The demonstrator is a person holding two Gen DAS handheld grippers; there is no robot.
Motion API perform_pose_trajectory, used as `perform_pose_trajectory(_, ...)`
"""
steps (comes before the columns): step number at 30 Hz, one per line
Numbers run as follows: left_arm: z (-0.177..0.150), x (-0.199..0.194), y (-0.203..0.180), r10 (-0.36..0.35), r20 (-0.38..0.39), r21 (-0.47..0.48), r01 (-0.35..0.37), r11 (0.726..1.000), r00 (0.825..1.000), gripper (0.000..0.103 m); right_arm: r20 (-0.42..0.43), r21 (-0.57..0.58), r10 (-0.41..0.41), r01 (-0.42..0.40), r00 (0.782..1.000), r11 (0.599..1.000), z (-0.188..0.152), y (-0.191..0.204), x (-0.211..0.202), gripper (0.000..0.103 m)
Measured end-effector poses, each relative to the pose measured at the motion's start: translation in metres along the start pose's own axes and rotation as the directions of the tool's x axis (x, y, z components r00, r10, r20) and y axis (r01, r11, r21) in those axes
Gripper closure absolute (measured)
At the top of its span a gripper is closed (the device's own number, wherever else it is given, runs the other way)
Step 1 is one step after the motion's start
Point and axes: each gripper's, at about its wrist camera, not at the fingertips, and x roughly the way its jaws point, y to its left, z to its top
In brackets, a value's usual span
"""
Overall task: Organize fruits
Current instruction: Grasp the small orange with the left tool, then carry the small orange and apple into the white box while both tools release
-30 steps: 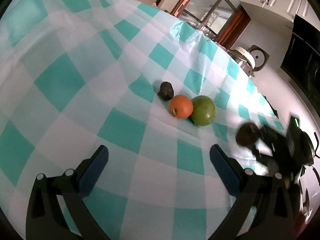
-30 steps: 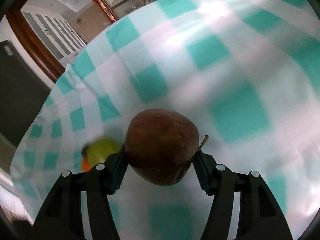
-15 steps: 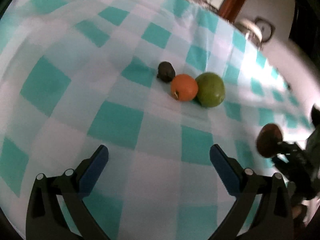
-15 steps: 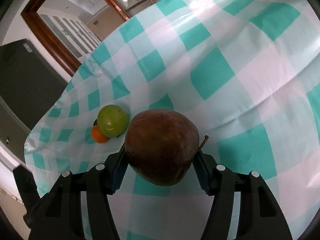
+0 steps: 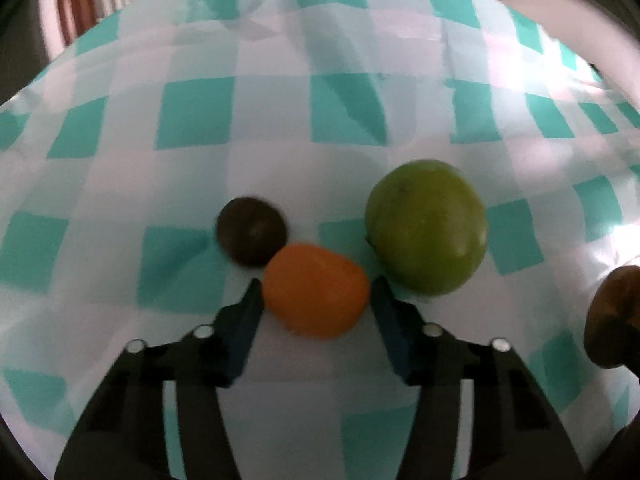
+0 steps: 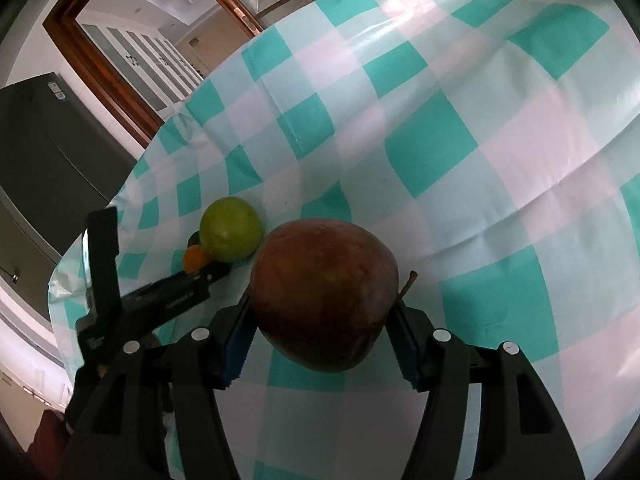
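One dark fruit point(image 5: 252, 231), left-view only.

Left wrist view close, low over fruits — right wrist view farther, sharing green fruit point(image 5: 426, 227).

A home dining area is suggested. A table is covered by a teal-and-white checked tablecloth point(image 6: 432, 148), and a wood-framed glass door point(image 6: 132, 40) and a dark refrigerator point(image 6: 44, 152) are seen behind it.

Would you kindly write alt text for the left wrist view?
The left gripper brackets an orange fruit on a teal-and-white checked tablecloth. A green apple sits right of it, a small dark fruit left.
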Motion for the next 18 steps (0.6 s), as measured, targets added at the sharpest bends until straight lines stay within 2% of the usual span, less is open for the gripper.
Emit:
perform_pose_trajectory(4, -0.011, -0.009, -0.006, 0.022, 0.008, 0.027, -0.022, 0.999, 1.000, 0.058, 0.002, 0.006, 0.007, -0.007, 1.000, 1.000, 0.000, -0.002, 0.000, 0.043)
perform_pose_trajectory(8, -0.042, -0.037, -0.019, 0.045, 0.029, -0.011, -0.045, 0.999, 0.999, 0.058, 0.001, 0.009, 0.008, -0.008, 1.000, 1.000, 0.000, -0.003, 0.000, 0.043)
perform_pose_trajectory(12, -0.059, -0.052, -0.014, 0.021, 0.043, -0.097, -0.017, 0.995, 0.999, 0.058, 0.004, -0.012, 0.001, -0.001, 1.000, 1.000, -0.001, 0.001, 0.000, 0.043)
perform_pose_trajectory(18, -0.058, -0.049, -0.007, -0.024, 0.029, -0.160, 0.028, 0.987, 0.999, 0.058, 0.032, -0.055, -0.012, 0.013, 0.999, 0.998, -0.002, 0.008, -0.001, 0.043)
